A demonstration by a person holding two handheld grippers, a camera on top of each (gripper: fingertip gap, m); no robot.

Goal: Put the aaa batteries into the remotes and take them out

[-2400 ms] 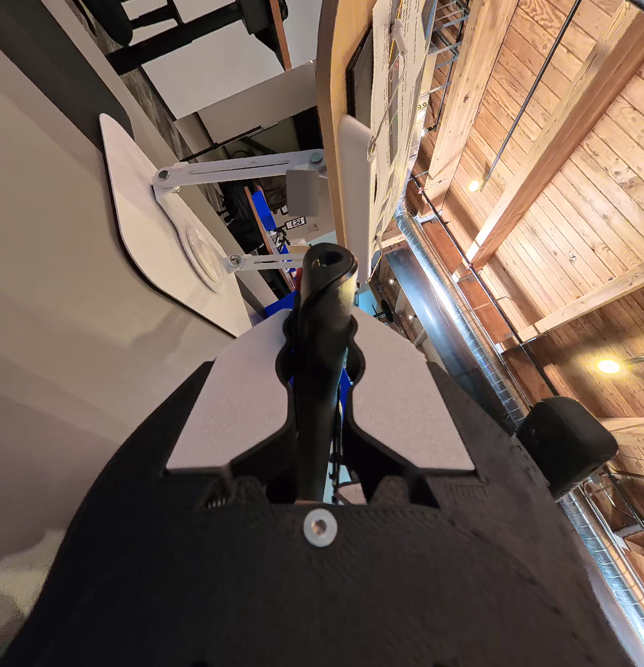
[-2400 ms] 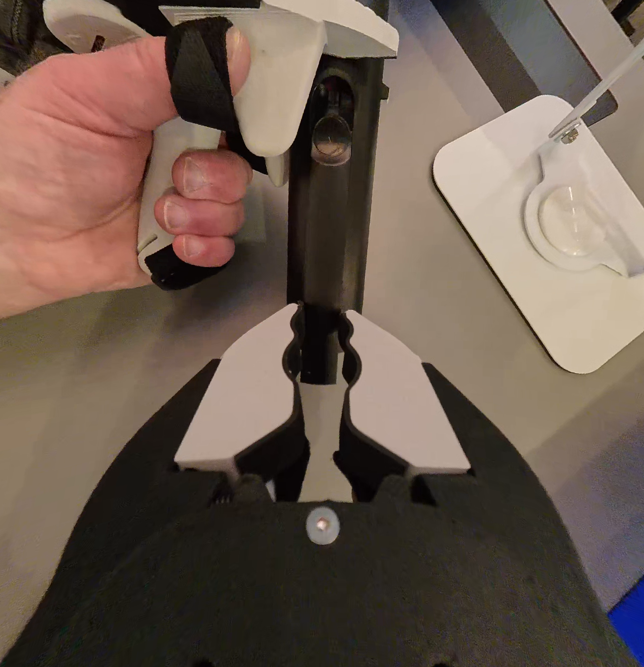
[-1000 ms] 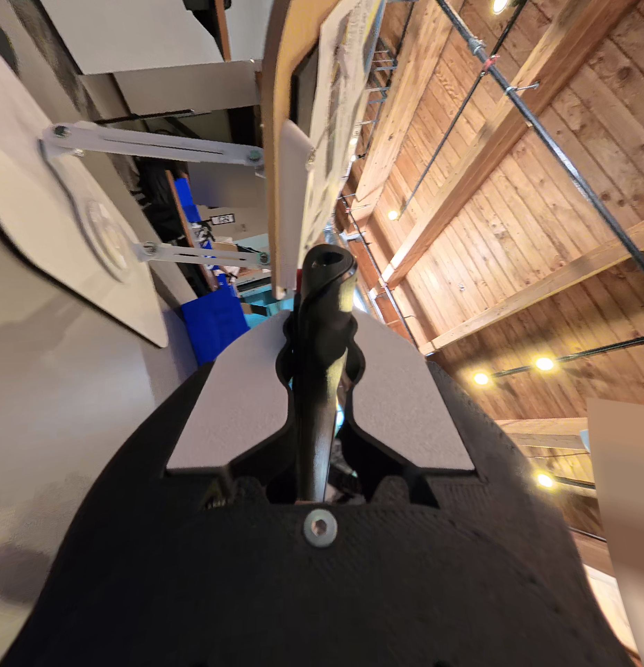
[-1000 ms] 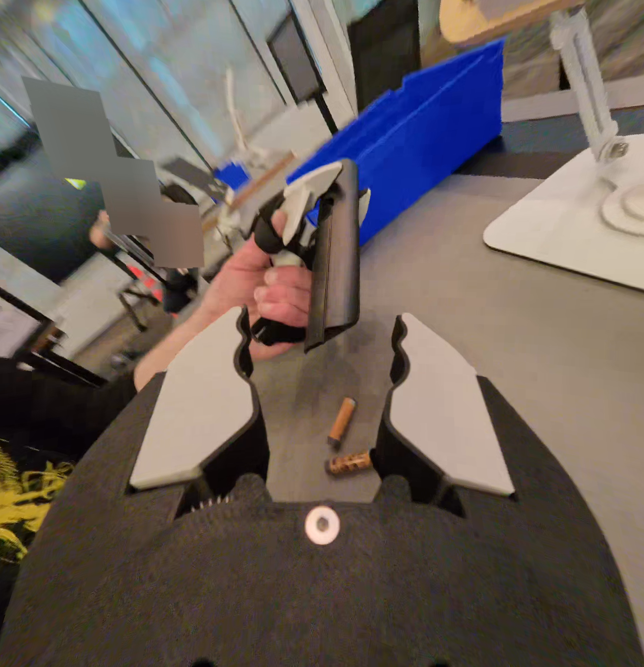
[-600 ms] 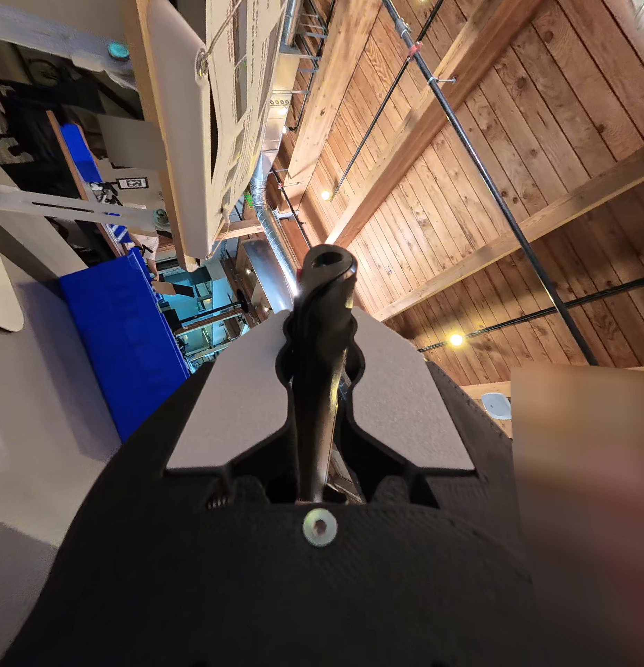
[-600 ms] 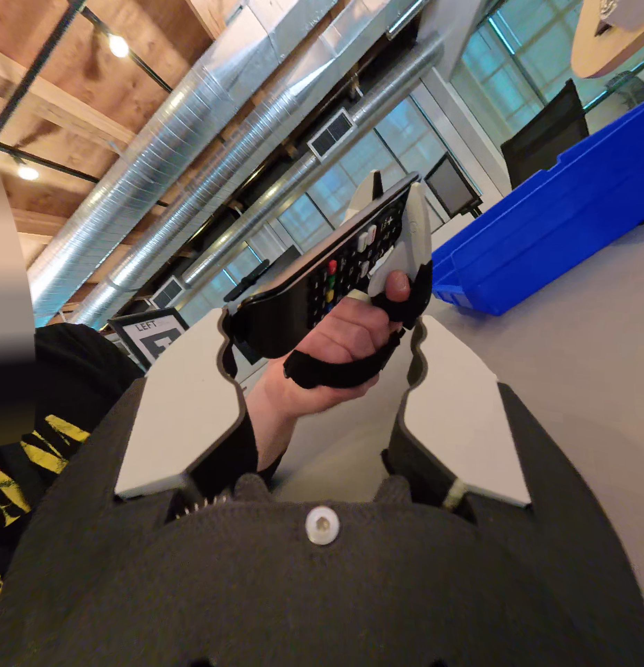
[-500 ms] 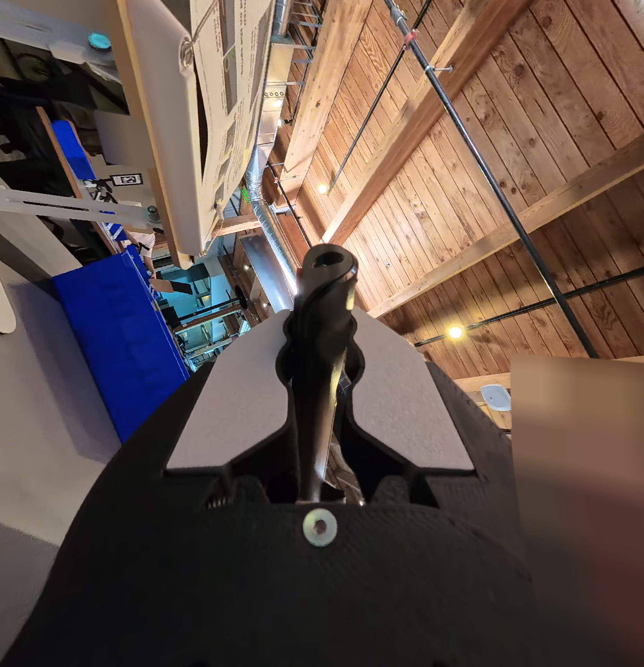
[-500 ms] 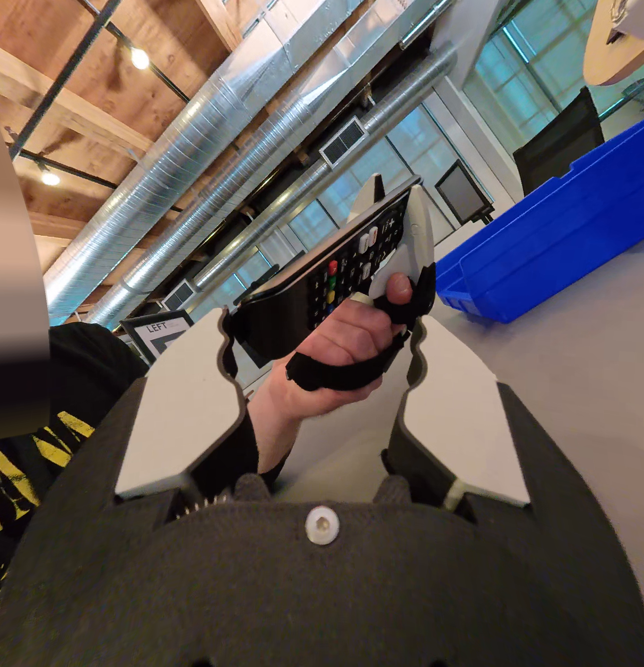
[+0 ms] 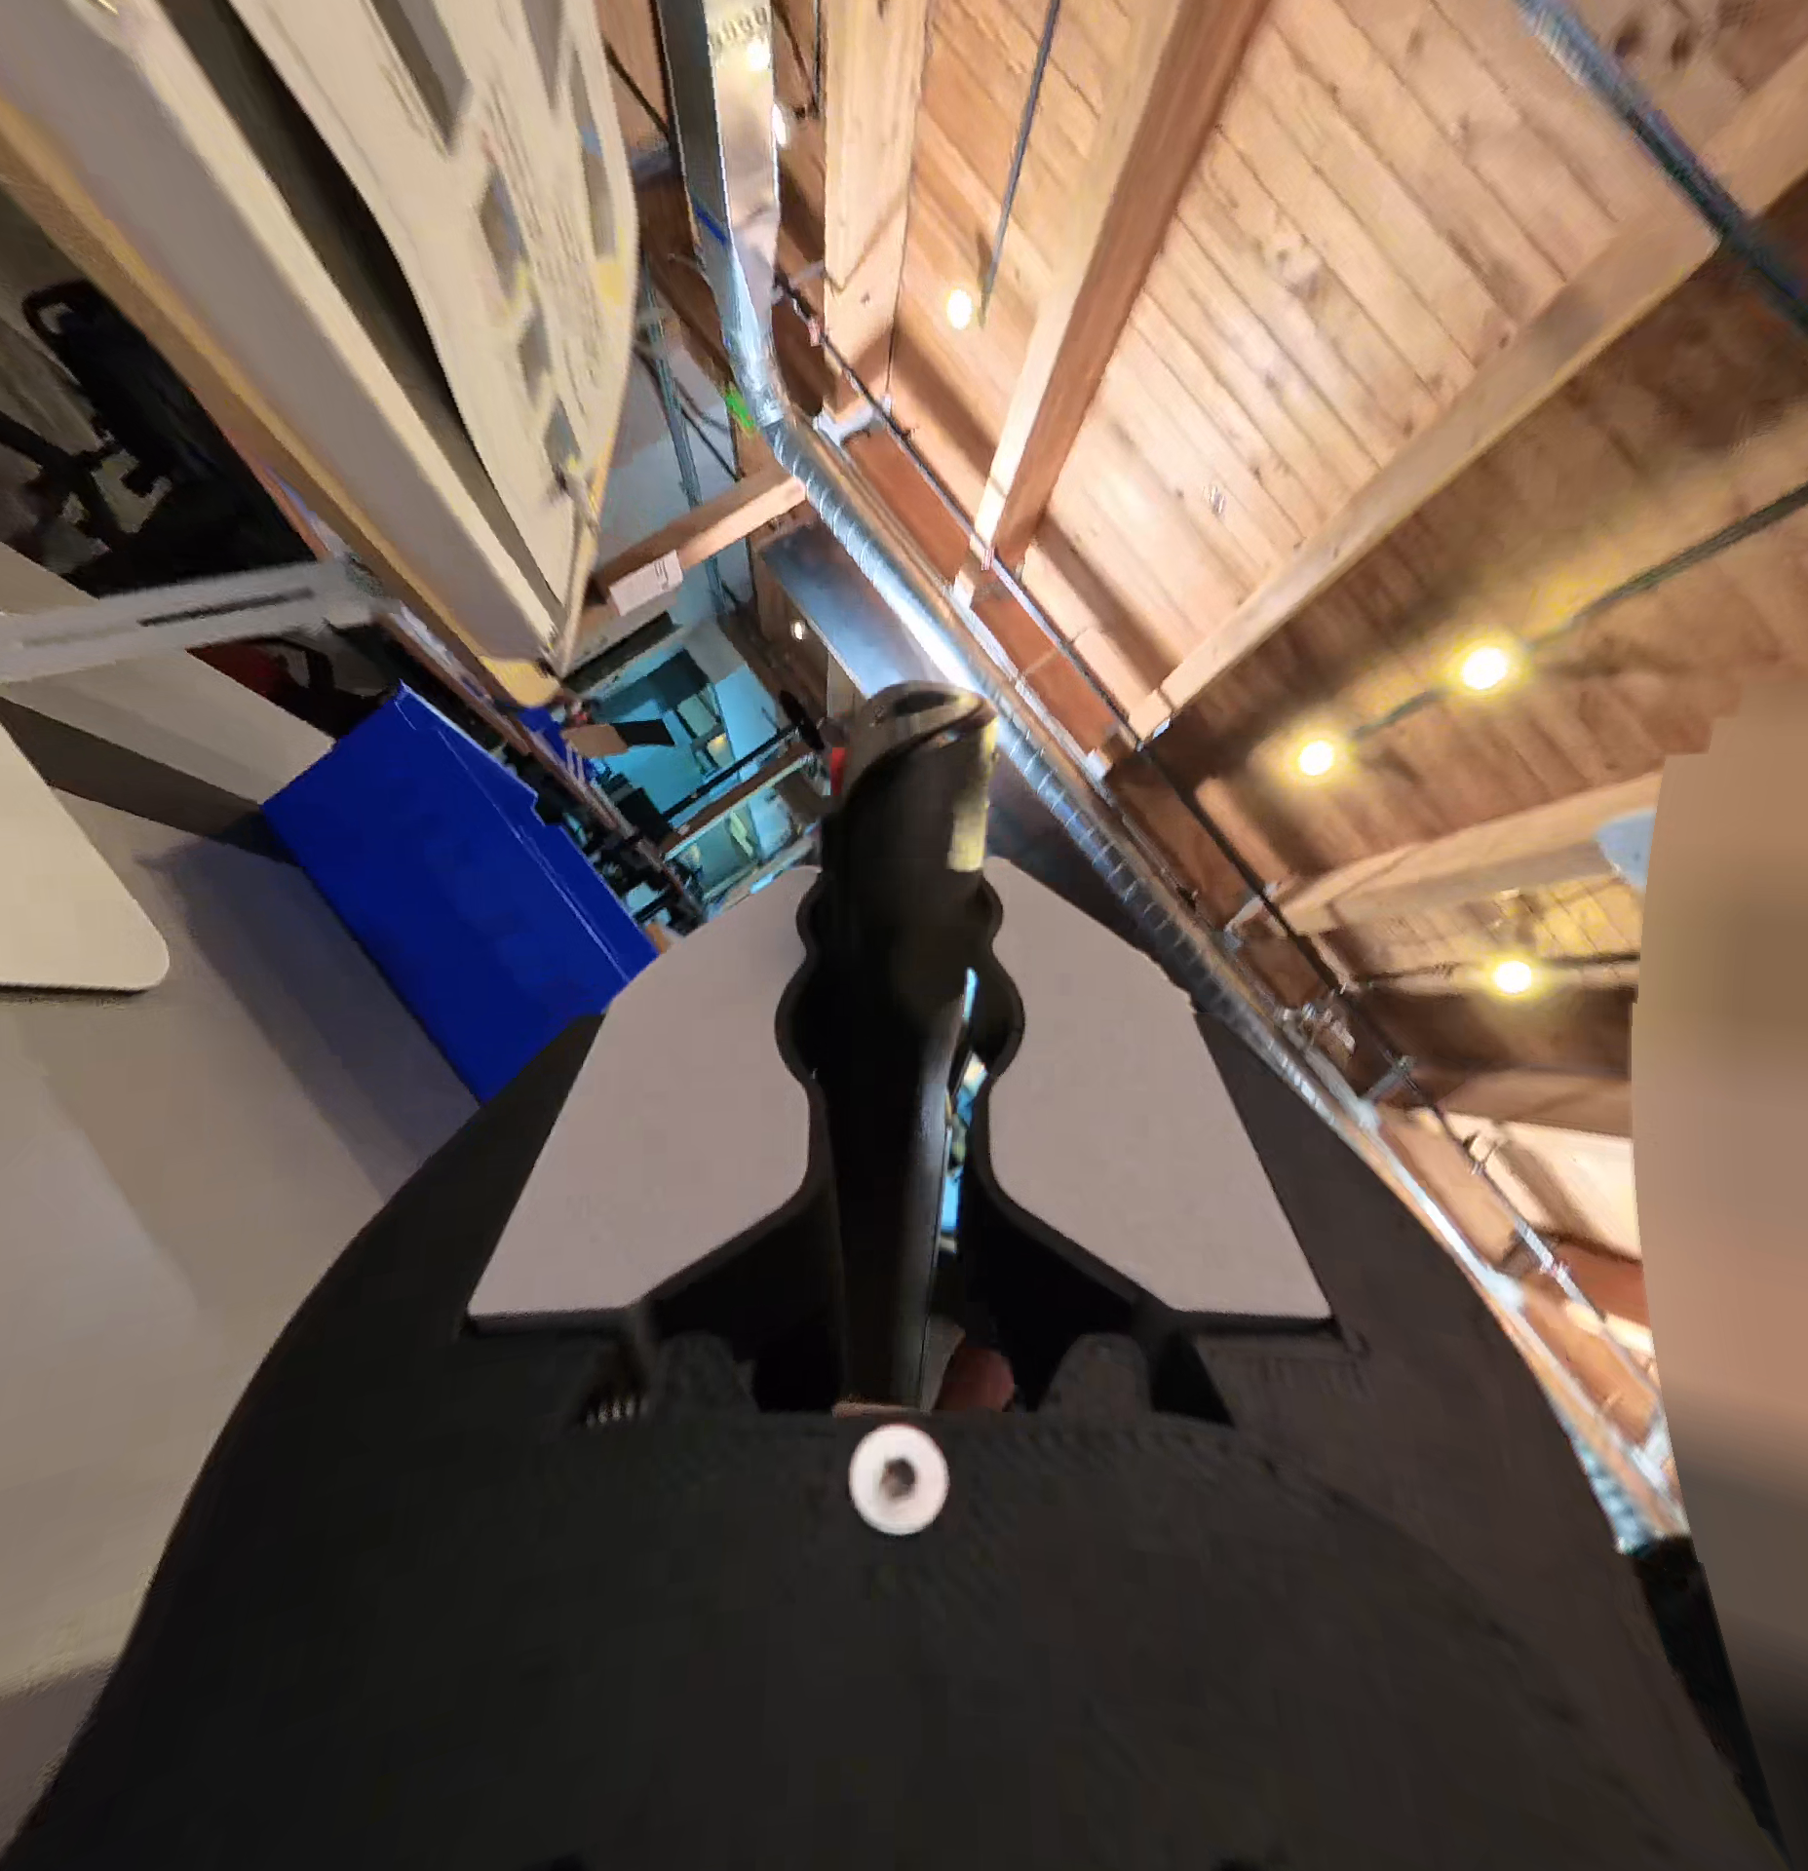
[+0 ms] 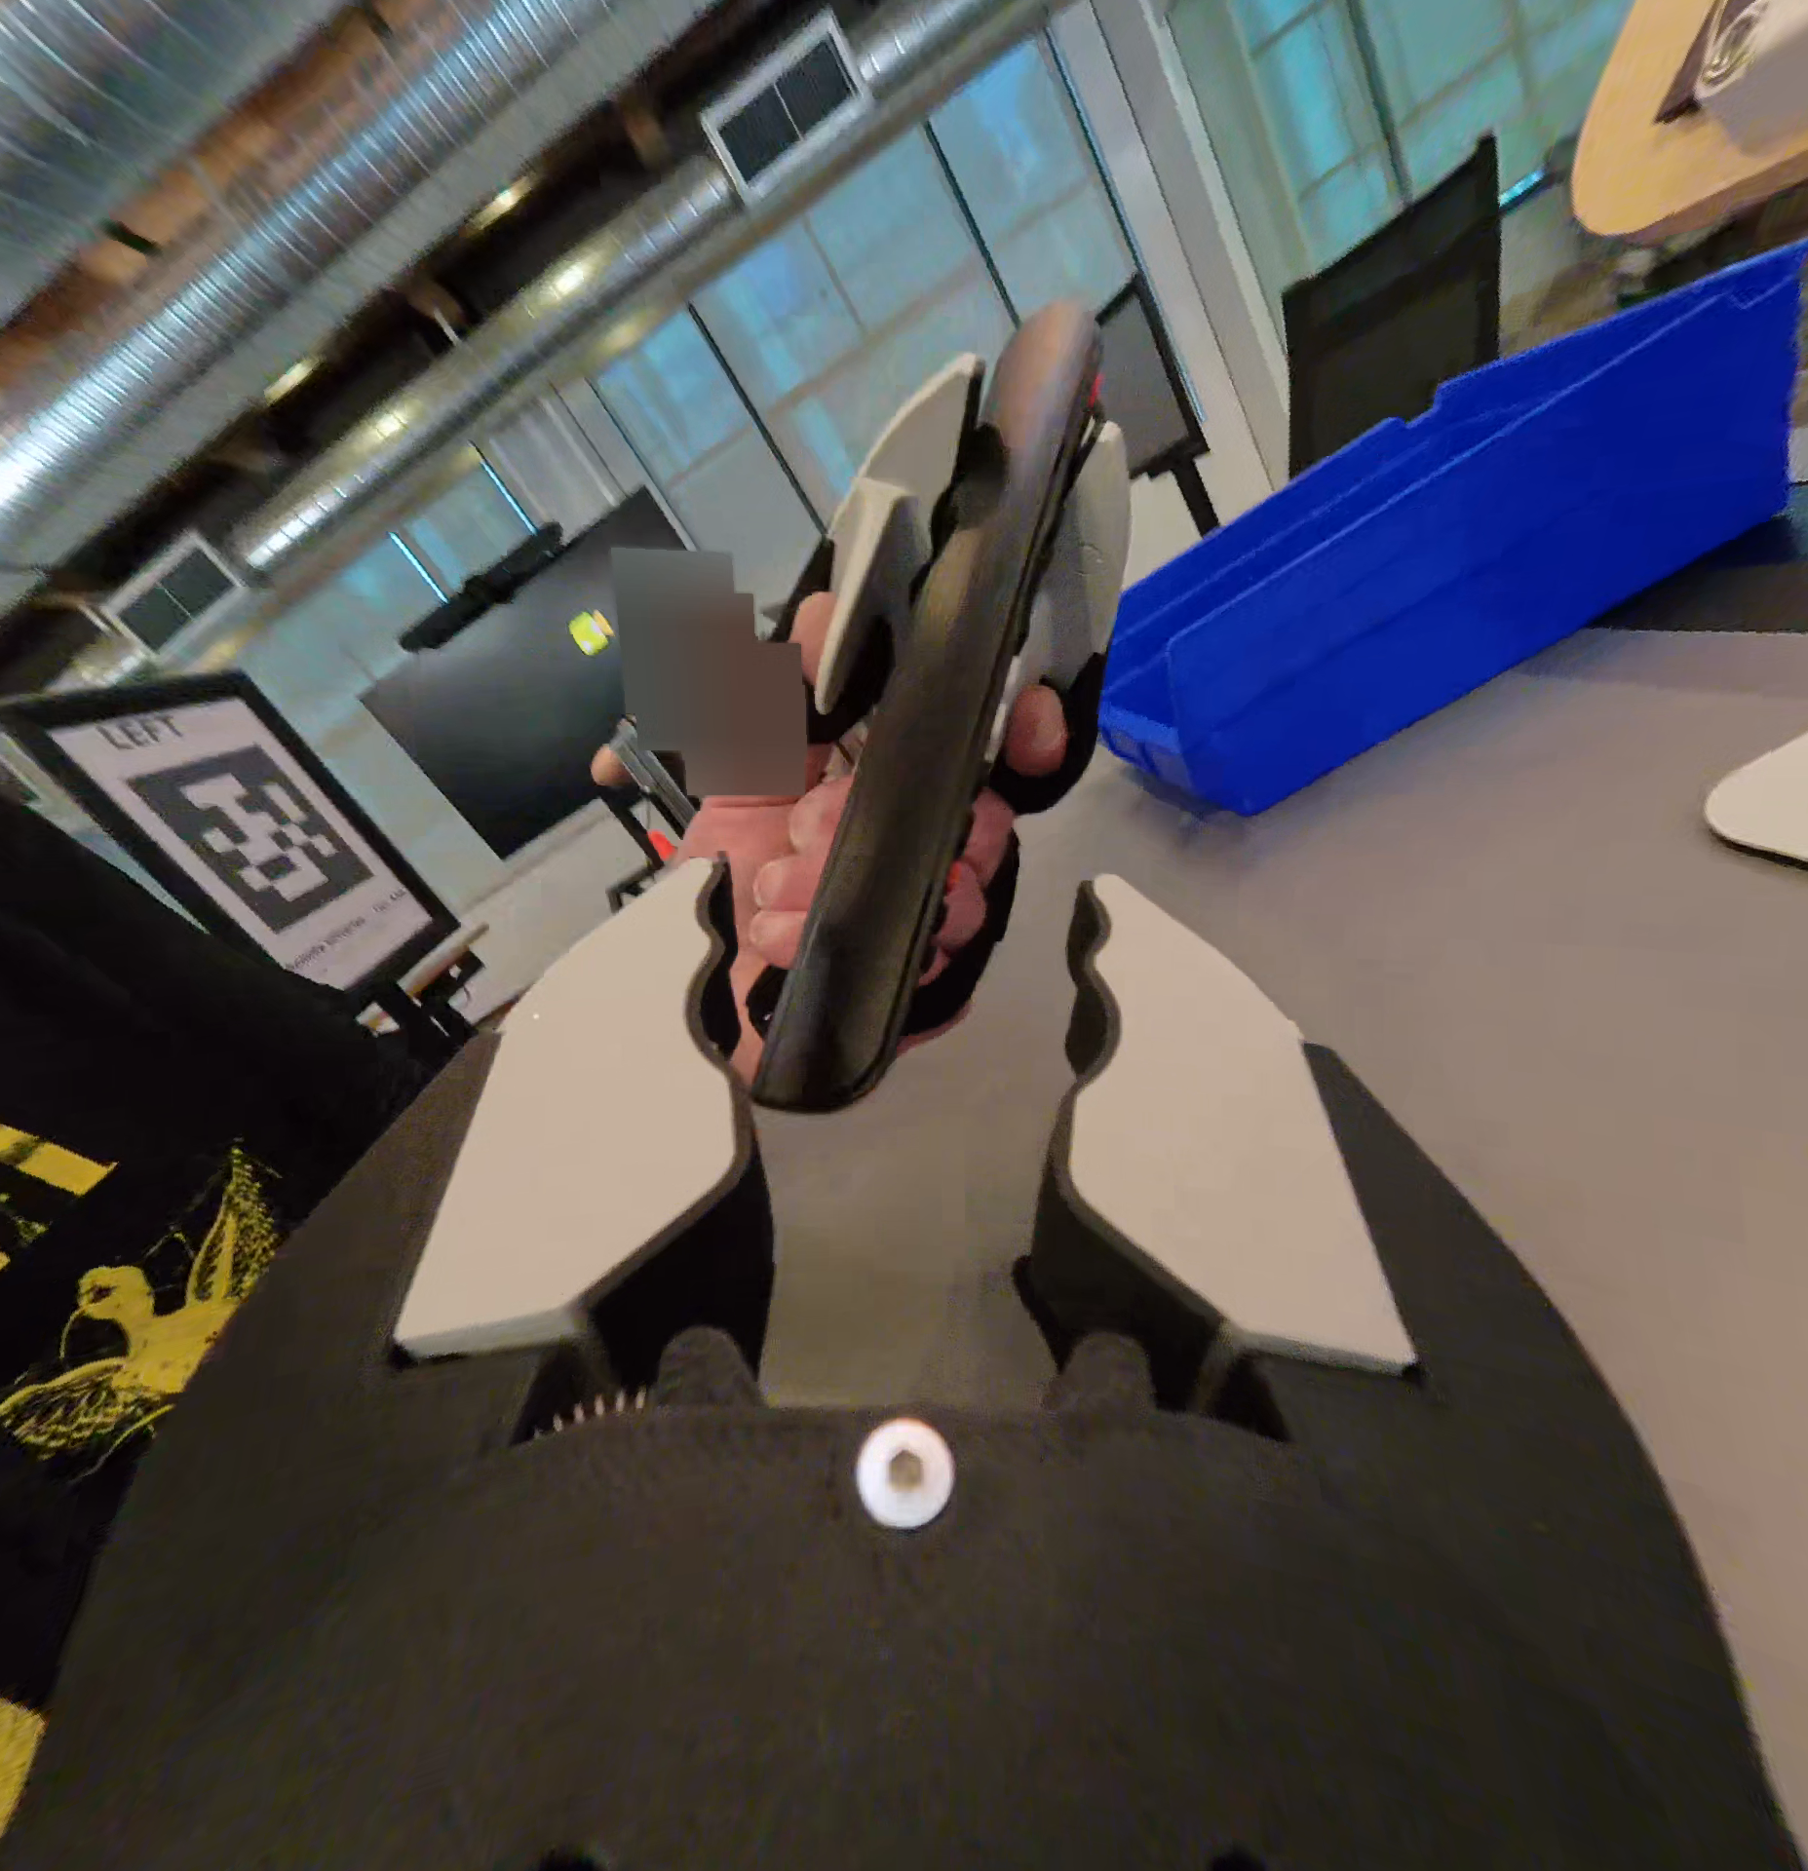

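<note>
The remote (image 10: pixel 920 709) looks a light, stiff, smooth plastic bar, likely slippery, best pinched across its flat faces near the middle. The left gripper (image 9: pixel 899 931) is clamped on it, holding it tilted above the grey table (image 10: pixel 1487 962); its near end hangs between the spread, empty fingers of the right gripper (image 10: pixel 894 972)

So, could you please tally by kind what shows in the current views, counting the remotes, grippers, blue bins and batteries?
Remotes: 1, the black remote, clamped in the left gripper.
Grippers: 2, the left gripper and the right gripper, which is open.
Blue bins: 1, the blue bin on the grey table.
Batteries: 0 in view.
Total: 4.
</note>
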